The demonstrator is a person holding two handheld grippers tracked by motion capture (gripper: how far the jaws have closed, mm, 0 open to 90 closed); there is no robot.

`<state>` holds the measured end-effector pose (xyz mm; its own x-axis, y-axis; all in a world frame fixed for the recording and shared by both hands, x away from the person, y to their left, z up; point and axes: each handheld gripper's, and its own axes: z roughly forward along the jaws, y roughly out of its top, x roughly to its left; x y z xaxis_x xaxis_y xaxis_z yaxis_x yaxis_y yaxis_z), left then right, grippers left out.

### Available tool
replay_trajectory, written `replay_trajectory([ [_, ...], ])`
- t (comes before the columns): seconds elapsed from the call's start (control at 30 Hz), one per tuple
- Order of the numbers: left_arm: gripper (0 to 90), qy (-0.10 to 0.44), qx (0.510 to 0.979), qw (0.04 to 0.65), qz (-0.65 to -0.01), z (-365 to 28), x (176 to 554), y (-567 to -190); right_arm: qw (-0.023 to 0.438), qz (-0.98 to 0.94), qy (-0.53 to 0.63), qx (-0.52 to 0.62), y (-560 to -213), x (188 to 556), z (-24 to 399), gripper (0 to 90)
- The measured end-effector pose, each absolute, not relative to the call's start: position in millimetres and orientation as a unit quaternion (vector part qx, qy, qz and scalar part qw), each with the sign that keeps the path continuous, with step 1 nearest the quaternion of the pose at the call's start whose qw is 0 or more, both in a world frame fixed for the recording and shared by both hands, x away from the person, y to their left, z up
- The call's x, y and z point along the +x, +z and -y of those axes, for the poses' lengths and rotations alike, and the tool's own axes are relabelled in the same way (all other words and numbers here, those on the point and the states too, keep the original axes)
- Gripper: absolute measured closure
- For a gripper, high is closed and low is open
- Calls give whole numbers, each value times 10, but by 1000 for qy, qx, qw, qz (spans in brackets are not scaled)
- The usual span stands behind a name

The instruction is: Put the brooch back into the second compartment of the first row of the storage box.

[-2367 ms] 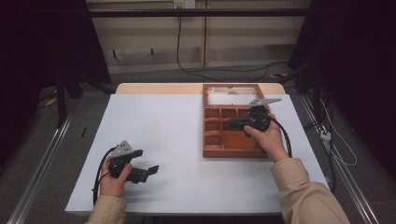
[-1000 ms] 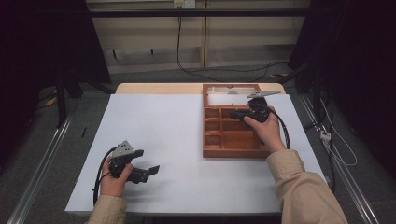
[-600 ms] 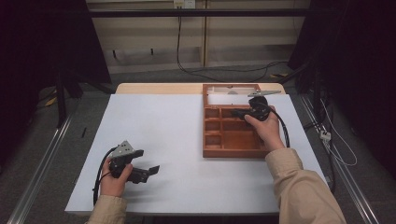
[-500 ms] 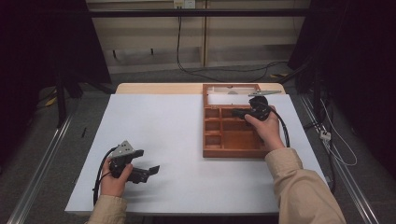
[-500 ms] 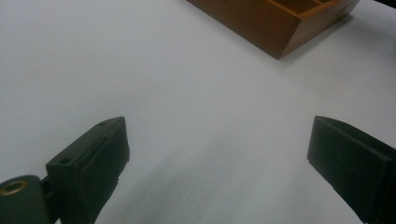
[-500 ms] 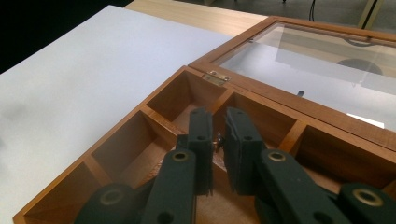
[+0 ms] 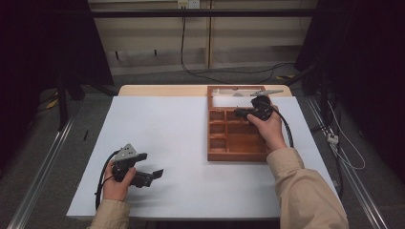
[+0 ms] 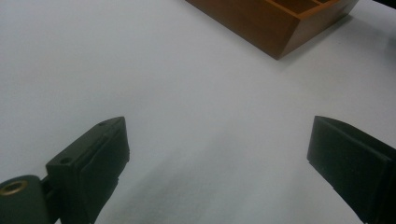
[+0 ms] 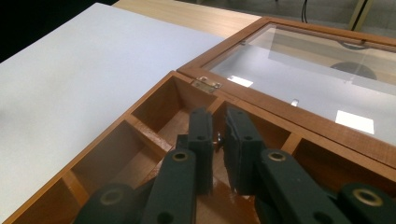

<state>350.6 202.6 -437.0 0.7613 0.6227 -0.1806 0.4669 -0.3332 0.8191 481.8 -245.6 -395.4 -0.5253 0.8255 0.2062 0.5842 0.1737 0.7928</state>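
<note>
Right claw (image 9: 218, 140) hangs low inside the wooden box (image 7: 237, 147), jaws drawn nearly together with a small shiny bit glinting between them, too small to say whether it is gripped. Just beyond that claw the box's glass lid (image 9: 327, 79) lies open and flat. Left claw (image 8: 217, 158) rests on the white table (image 7: 181, 138) with jaws wide apart and nothing between them, the box well off ahead of it.

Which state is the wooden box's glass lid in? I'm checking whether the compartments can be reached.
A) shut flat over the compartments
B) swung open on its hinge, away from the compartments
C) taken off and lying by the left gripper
B: in the right gripper view the glass lid stands back from its hinge, leaving the wooden box uncovered under the right gripper.
</note>
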Motion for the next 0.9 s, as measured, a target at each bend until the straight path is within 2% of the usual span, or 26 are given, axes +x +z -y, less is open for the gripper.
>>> replay_trajectory([
  [0.73, 54, 82, 813, 467, -337, -2029, 3515, -4374, 147, -753, 425, 480, -4084, 4922, 2421, 808],
  [0.9, 54, 83, 814, 466, -338, -2029, 3515, -4377, 157, -747, 427, 484, -4061, 4912, 2433, 688],
])
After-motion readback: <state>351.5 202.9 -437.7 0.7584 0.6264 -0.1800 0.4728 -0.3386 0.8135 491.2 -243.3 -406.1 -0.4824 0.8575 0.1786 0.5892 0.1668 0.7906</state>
